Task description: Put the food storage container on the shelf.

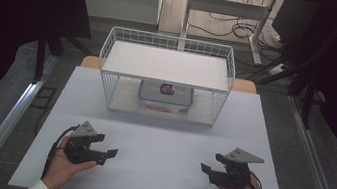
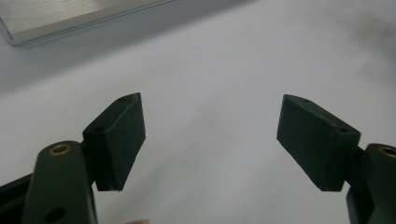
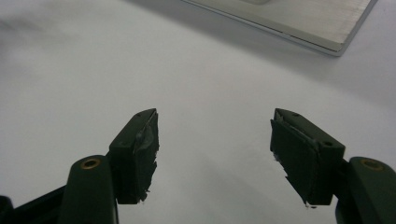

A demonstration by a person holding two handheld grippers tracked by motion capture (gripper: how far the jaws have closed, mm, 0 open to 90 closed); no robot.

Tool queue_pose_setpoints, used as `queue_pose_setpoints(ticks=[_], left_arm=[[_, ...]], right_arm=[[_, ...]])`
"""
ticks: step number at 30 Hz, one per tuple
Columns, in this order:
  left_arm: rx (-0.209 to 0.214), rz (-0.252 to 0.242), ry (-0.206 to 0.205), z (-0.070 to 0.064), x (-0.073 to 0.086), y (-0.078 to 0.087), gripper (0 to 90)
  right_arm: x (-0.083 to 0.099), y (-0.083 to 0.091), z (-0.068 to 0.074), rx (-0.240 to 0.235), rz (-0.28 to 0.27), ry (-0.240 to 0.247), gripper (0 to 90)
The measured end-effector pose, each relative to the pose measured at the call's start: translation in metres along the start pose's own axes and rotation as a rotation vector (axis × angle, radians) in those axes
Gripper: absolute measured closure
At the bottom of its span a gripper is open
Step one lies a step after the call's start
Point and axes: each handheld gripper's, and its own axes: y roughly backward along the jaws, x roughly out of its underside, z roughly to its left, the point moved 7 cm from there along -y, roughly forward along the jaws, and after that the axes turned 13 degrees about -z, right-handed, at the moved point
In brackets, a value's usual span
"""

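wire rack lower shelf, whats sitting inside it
On the lower shelf of the wire rack sits a clear lidded container with a small red and dark thing on its lid. The upper shelf covers its back part, and its contents are too blurred to tell.

Wire rack and the clear box tucked under it

A white wire rack [image 1: 166, 76] stands upright at the far middle of the pale counter [image 1: 154, 173], with a flat white shelf on top ringed by a low wire rim and a second shelf at the bottom. On that lower shelf, about centred, sits a clear lidded box [image 1: 165, 97], level, with a small red and dark item lying on its lid [image 1: 167, 89]. What is inside the box is too blurred to tell.
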Motion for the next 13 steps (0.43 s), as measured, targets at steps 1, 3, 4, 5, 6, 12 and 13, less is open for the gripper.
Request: queue_pose_setpoints(ticks=[1,3,4,5,6,12,13], left_arm=[[0.000,0.001,-0.001,0.0000,0.0001,-0.0001,23.1],[0.000,0.002,-0.003,-0.0001,0.0003,-0.0003,23.0],[0.000,0.002,-0.003,-0.0001,0.0003,-0.0003,22.9],[0.000,0.002,-0.003,-0.0004,0.0002,-0.0005,22.9],[0.000,0.001,-0.003,-0.0003,0.0001,-0.0005,22.9],[0.004,0.000,0.001,0.0008,-0.0011,-0.0030,22.9],[0.003,0.002,0.001,0.0010,-0.0009,-0.0043,22.9]], right_arm=[[0.0000,0.0001,-0.0001,0.001,0.000,0.001,32.5],[0.0005,0.0003,-0.0008,0.003,0.004,0.002,32.5],[0.0004,0.0005,-0.0009,0.005,0.003,0.002,32.5],[0.0000,0.0008,-0.0009,0.006,0.001,0.003,32.5],[-0.0005,0.0010,-0.0010,0.009,0.000,0.006,32.2],[-0.0018,0.0044,-0.0026,0.031,-0.016,0.012,29.0],[-0.0018,0.0058,-0.0036,0.038,-0.018,0.011,28.9]])
